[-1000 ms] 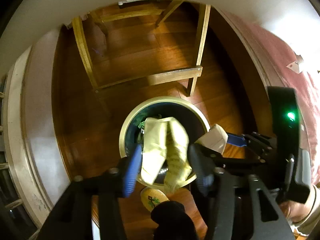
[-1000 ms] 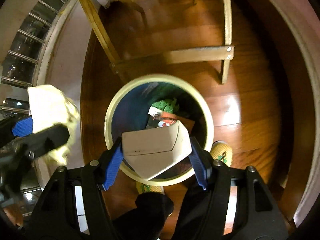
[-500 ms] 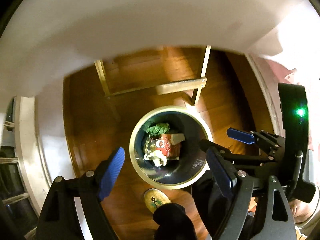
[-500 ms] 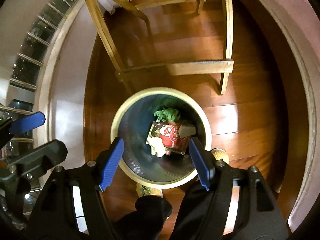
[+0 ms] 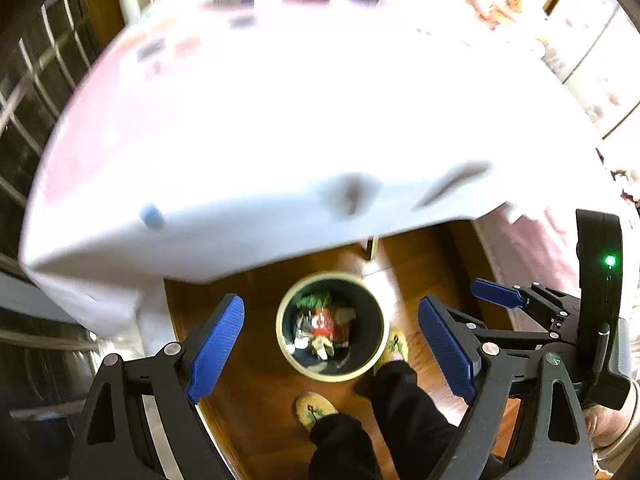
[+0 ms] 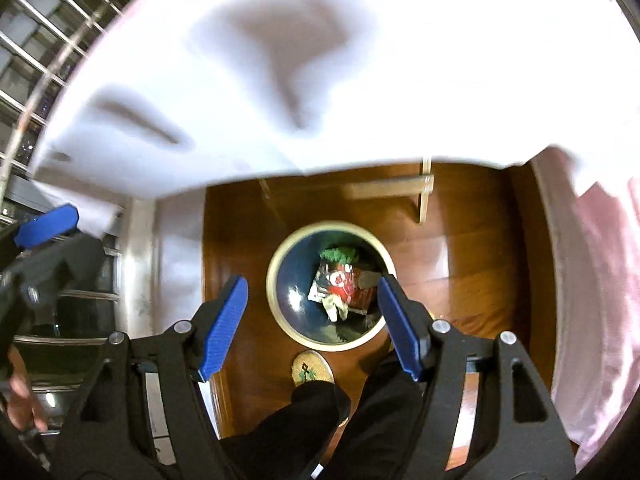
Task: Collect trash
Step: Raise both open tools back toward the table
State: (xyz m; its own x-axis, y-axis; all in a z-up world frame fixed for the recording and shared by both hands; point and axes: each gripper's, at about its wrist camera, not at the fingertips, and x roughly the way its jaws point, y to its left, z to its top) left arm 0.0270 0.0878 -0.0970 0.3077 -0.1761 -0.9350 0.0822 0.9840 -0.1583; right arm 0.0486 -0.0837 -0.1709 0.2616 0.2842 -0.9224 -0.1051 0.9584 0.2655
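Observation:
A round bin with a pale rim (image 5: 279, 326) (image 6: 271, 280) stands on the wood floor far below both grippers. Inside lie a red packet (image 5: 322, 326) (image 6: 340, 284), a green tuft (image 5: 312, 302) (image 6: 340, 254), a crumpled yellowish paper (image 5: 320, 346) (image 6: 334, 306) and a small box (image 6: 368, 278). My left gripper (image 5: 330, 301) hangs high over the bin, its jaws opening, nothing between them. My right gripper (image 6: 312, 280) is open and empty beside it, its blue pad showing at the right of the left wrist view (image 5: 498, 293).
A table under a white cloth (image 5: 280, 120) (image 6: 360, 60) fills the upper half of both views, blurred, with small items at its far side. A person's slippered foot (image 5: 314, 410) (image 6: 312, 368) stands by the bin. Pink fabric (image 6: 592, 280) lies at the right, windows at the left.
Both grippers let go: the yellowish paper and the small box now lie in the bin. Both have risen high, so the bin looks smaller and the tabletop has come into view.

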